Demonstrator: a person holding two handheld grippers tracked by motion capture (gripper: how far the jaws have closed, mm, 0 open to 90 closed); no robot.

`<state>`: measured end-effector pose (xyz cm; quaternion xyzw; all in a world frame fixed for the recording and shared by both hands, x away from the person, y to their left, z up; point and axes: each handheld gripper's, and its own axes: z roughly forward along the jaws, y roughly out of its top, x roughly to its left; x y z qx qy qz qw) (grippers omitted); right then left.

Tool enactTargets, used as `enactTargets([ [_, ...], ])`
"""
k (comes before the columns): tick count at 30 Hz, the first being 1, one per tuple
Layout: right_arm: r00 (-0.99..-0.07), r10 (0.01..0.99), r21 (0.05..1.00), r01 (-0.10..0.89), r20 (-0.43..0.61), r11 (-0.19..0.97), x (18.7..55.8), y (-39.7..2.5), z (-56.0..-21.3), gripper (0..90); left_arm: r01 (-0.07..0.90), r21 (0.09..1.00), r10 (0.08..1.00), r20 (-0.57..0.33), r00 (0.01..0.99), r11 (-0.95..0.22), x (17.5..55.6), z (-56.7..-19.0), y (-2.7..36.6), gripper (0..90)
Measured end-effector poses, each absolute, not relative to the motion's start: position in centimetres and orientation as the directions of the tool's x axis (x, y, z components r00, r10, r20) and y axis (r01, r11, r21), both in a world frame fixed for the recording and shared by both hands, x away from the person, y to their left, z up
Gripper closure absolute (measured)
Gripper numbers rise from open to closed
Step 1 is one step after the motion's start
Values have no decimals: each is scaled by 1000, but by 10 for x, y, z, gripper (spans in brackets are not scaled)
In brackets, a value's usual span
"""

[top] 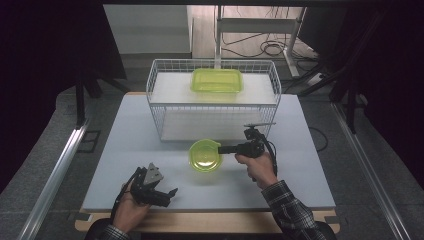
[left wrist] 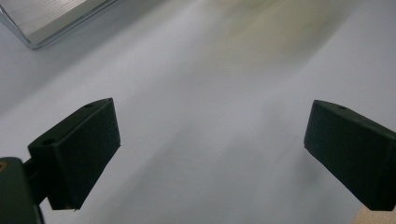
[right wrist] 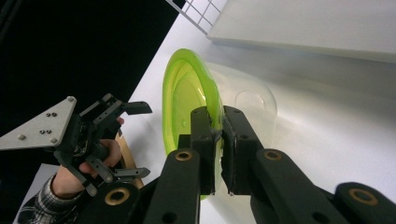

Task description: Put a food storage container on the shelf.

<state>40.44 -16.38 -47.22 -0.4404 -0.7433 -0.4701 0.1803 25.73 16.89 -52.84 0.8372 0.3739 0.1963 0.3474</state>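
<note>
Green see-through round plastic bowl, rim pinched between right gripper jaws; left gripper spread wide, nothing betw.

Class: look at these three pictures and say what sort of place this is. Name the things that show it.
Probably a lab or test room. A padded table stands between dark curtains, cables lie on the floor, and a person works a green bowl with the right gripper.

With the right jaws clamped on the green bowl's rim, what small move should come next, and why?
Probably lift the green bowl slightly off the table. The right gripper is shut on its rim, and the wire basket just behind already holds a green container. The left gripper hangs open and idle.
</note>
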Motion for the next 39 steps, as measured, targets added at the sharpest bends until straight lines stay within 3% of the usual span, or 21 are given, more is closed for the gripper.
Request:
enactTargets([
  [39, -597, 427, 632, 772, 679, 74, 400, -185, -404, 834, 492, 730, 767, 68, 639, -475, 258, -528, 170, 36],
])
